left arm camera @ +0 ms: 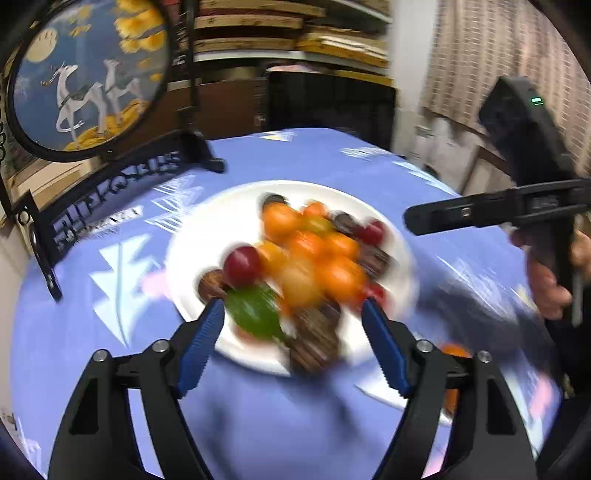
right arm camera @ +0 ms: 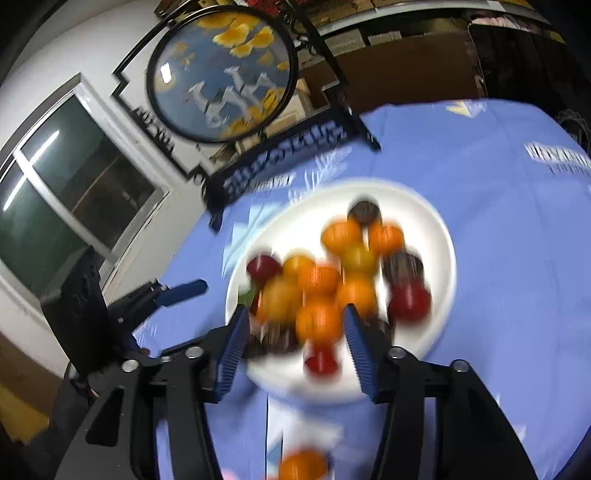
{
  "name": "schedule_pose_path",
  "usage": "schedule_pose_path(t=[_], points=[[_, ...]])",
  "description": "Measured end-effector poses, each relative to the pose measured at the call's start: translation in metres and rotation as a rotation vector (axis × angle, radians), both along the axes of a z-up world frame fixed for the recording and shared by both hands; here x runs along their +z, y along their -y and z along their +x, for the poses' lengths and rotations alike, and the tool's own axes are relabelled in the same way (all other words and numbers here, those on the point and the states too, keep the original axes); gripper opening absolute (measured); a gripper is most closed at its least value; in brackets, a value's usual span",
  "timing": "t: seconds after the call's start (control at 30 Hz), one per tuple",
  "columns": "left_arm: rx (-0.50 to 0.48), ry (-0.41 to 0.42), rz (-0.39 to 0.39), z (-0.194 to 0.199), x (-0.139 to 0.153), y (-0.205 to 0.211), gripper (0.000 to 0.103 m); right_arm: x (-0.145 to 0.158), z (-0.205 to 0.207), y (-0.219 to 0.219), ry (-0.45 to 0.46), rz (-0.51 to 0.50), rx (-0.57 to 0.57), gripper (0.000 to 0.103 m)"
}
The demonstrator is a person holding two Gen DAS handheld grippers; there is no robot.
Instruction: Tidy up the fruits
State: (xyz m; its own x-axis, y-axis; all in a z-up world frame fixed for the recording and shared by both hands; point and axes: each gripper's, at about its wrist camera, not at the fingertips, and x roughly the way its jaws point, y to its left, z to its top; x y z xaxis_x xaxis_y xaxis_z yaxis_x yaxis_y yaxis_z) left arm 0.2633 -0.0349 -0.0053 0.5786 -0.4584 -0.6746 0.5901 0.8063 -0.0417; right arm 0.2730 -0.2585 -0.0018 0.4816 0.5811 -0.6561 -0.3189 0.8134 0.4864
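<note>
A white plate [left arm camera: 207,229] on the blue tablecloth holds a blurred pile of oranges [left arm camera: 340,277], red fruits [left arm camera: 242,262], brown fruits [left arm camera: 314,343] and a green one [left arm camera: 255,312]. My left gripper [left arm camera: 293,308] is open and empty above the plate's near edge. The right gripper [left arm camera: 410,219] reaches in from the right, side-on. In the right wrist view the plate [right arm camera: 436,229] and its oranges [right arm camera: 319,323] lie under my open, empty right gripper [right arm camera: 295,314]. The left gripper's blue finger [right arm camera: 184,290] shows at the left. A lone orange [right arm camera: 301,465] lies off the plate, near me.
A round framed deer picture on a black stand [left arm camera: 85,74] stands at the table's far left, also in the right wrist view [right arm camera: 221,74]. Shelves with stacked boards [left arm camera: 288,33] are behind. A window [right arm camera: 66,177] is on the left wall. A second white plate edge [left arm camera: 384,395] lies near right.
</note>
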Motion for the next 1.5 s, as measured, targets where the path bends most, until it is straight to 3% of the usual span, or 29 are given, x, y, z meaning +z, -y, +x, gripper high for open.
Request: schedule_pose_path(t=[0.17,0.27,0.4,0.43,0.47,0.5,0.53,0.7,0.87,1.1,1.13,1.2,1.3,1.37,1.5], points=[[-0.133,-0.044,0.064,-0.084,-0.026,0.031,0.079,-0.025,-0.070,0.004,-0.032,-0.083,0.082,0.055],[-0.182,-0.062,0.087,-0.115,-0.036,0.059,0.079,-0.036,-0.093,0.016,-0.046,-0.054,0.047,0.055],[-0.167,-0.054,0.149,-0.125,-0.048,0.090,0.079,-0.042,-0.106,0.034,-0.047,0.010,-0.016,0.055],[-0.150,-0.066,0.156,-0.122,-0.051,0.095,0.071,-0.043,-0.108,0.036,-0.048,0.021,-0.023,0.055],[-0.136,-0.095,0.161,-0.118,-0.057,0.101,0.050,-0.044,-0.110,0.038,-0.049,0.025,-0.026,0.055],[-0.136,-0.124,0.164,-0.115,-0.062,0.104,0.039,-0.046,-0.113,0.038,-0.050,0.021,-0.029,0.055],[-0.127,-0.137,0.157,-0.113,-0.066,0.105,0.040,-0.047,-0.113,0.036,-0.049,0.013,-0.028,0.055],[-0.118,-0.119,0.079,-0.119,-0.055,0.089,0.040,-0.049,-0.118,0.019,-0.049,-0.039,0.024,0.055],[-0.055,-0.097,0.028,-0.127,-0.042,0.052,0.040,-0.048,-0.115,-0.009,-0.004,-0.162,0.047,0.055],[0.008,-0.117,0.017,-0.126,-0.045,0.019,0.040,-0.056,-0.097,-0.053,0.046,-0.367,0.054,0.057],[0.014,-0.120,0.013,-0.125,-0.046,0.016,0.040,-0.058,-0.094,-0.053,0.034,-0.374,0.045,0.053],[0.025,-0.124,0.007,-0.124,-0.045,0.013,0.040,-0.065,-0.086,-0.048,-0.029,-0.344,0.033,0.040],[0.029,-0.119,-0.004,-0.123,-0.044,0.009,0.040,-0.065,-0.087,-0.040,-0.038,-0.317,0.017,0.040],[0.032,-0.114,-0.015,-0.117,-0.040,0.009,0.040,-0.058,-0.088,-0.030,-0.039,-0.247,0.013,0.040],[0.047,-0.084,-0.037,-0.101,-0.019,0.009,0.040,-0.021,-0.080,-0.006,0.015,-0.103,-0.005,0.040]])
